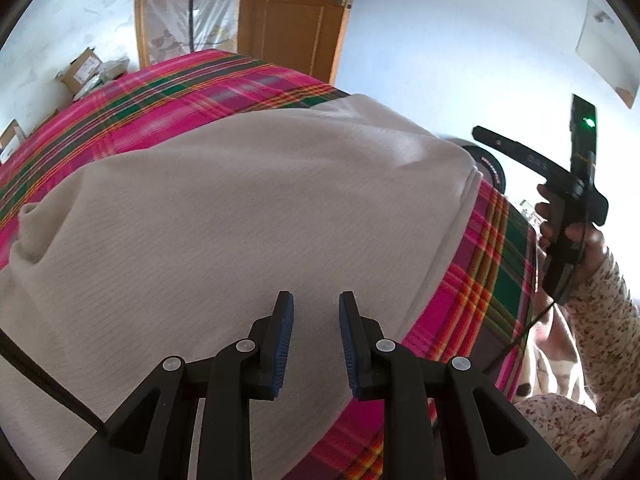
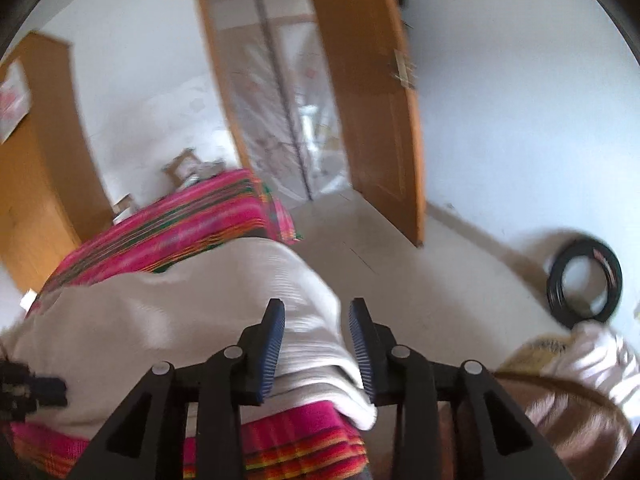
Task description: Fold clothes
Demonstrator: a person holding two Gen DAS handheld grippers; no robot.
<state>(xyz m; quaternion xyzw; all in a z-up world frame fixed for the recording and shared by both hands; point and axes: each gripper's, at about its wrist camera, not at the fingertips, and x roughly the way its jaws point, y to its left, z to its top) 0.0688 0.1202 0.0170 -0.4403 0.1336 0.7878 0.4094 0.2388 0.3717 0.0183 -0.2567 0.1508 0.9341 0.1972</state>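
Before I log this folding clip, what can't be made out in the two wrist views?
- Cream garment: its type and near edge, hidden behind the left gripper in the left wrist view.
- Right gripper: motion blur hides whether the pads touch the cloth; right wrist view.
- Bedside boxes: too small.
- Tyre: blurred lettering.

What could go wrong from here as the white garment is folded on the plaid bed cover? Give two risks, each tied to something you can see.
1. The white garment hangs over the edge of the plaid cover; in the right wrist view a corner droops, so it could slide off toward the floor.
2. Both the left gripper and the right gripper are open, holding nothing, so any fold already made could loosen.
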